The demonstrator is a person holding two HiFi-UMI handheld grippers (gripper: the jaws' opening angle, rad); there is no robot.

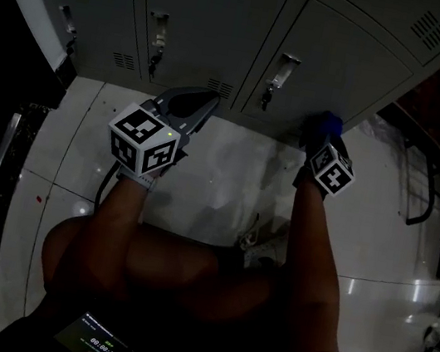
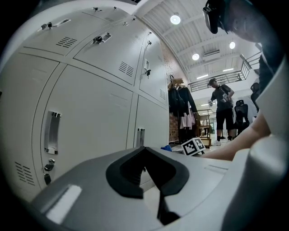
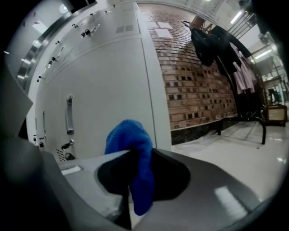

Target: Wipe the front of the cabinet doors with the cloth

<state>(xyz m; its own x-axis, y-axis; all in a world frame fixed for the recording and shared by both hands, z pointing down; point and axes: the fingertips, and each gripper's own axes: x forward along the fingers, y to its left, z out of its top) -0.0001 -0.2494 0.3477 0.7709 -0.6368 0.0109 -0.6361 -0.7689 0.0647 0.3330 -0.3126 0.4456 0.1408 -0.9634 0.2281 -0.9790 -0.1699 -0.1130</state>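
Observation:
A bank of grey metal cabinet doors (image 1: 206,17) with handles and locks fills the top of the head view. My right gripper (image 1: 322,134) is shut on a blue cloth (image 1: 325,124), which sits close to the bottom of the right-hand door (image 1: 340,66). In the right gripper view the blue cloth (image 3: 133,155) bunches up between the jaws in front of a grey door (image 3: 104,99). My left gripper (image 1: 188,106) is shut and empty, pointing at the foot of the middle door. In the left gripper view its jaws (image 2: 145,173) meet before a door (image 2: 90,113).
A glossy white tiled floor (image 1: 229,173) runs below the cabinets. A brick wall (image 3: 198,85) and hanging clothes (image 3: 226,54) stand to the right of them. A person (image 2: 222,113) stands far off. A screen (image 1: 97,345) sits at the bottom of the head view.

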